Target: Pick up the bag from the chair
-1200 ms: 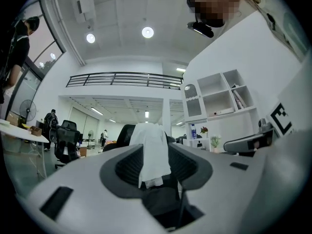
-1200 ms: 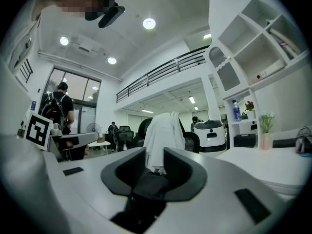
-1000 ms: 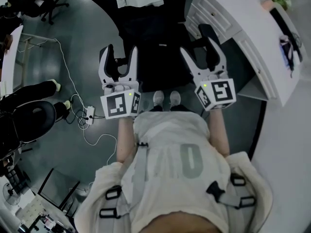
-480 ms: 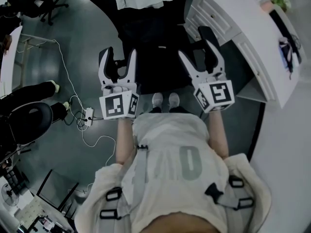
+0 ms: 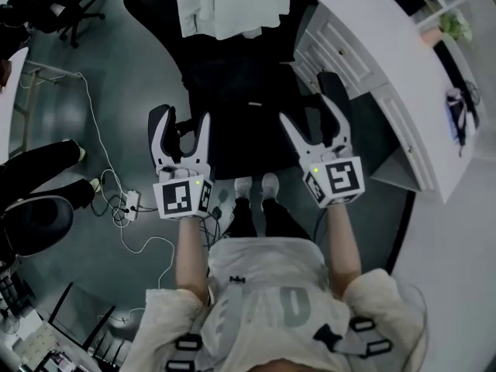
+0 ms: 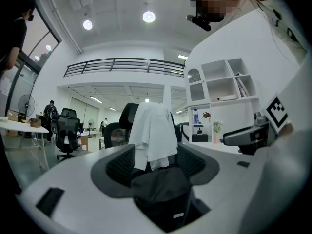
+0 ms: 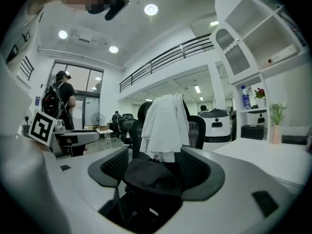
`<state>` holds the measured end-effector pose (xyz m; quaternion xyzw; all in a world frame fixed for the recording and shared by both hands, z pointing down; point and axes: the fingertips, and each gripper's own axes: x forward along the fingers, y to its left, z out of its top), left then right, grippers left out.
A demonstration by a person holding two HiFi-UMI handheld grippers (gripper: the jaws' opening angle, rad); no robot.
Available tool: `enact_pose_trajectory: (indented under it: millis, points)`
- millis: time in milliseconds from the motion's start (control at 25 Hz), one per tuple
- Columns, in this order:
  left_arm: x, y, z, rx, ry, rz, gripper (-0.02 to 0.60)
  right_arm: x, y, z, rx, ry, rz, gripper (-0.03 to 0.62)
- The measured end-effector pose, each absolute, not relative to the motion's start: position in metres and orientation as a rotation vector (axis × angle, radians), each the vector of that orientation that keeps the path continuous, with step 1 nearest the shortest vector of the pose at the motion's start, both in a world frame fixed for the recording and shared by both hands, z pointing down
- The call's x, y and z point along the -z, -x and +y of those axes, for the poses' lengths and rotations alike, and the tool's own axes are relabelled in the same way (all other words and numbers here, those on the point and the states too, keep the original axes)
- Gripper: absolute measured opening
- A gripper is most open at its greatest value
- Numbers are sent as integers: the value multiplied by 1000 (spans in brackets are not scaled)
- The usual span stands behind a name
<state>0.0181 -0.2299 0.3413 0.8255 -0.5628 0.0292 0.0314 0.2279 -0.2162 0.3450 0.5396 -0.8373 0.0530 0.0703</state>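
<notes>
A black bag (image 5: 242,91) lies on the seat of a black office chair (image 5: 232,142). A white garment (image 5: 229,2) hangs over the chair's backrest. My left gripper (image 5: 181,122) is open in front of the seat's left side. My right gripper (image 5: 310,113) is open at the seat's right side, near the armrest. In the left gripper view the bag (image 6: 161,184) sits low between the wide jaws, below the garment (image 6: 155,133). The right gripper view shows the bag (image 7: 148,175) the same way, under the garment (image 7: 165,126). Neither gripper touches the bag.
A white desk with drawers (image 5: 372,45) stands close to the chair's right. A power strip and cables (image 5: 128,204) lie on the floor at the left, beside another black chair (image 5: 35,223) and a seated person's legs (image 5: 39,157). My own shoes (image 5: 252,186) are just before the chair.
The head view has shifted, so the chair, garment and both grippers sit lower in the frame. Both grippers have stayed open and level in front of the seat.
</notes>
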Motion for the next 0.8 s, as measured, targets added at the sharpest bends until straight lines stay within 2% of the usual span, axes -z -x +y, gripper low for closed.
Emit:
enact_pose_trajectory:
  millis: [360,800]
  points:
    - [-420,-8,-273,-98,-2487,-1712,266,-416,-248,-266,-119,-1591,-2426,314]
    - [-512,-7,-298,-225,-2486,-1688,267,-508,-238,-296,-134,-1521,-2388,314]
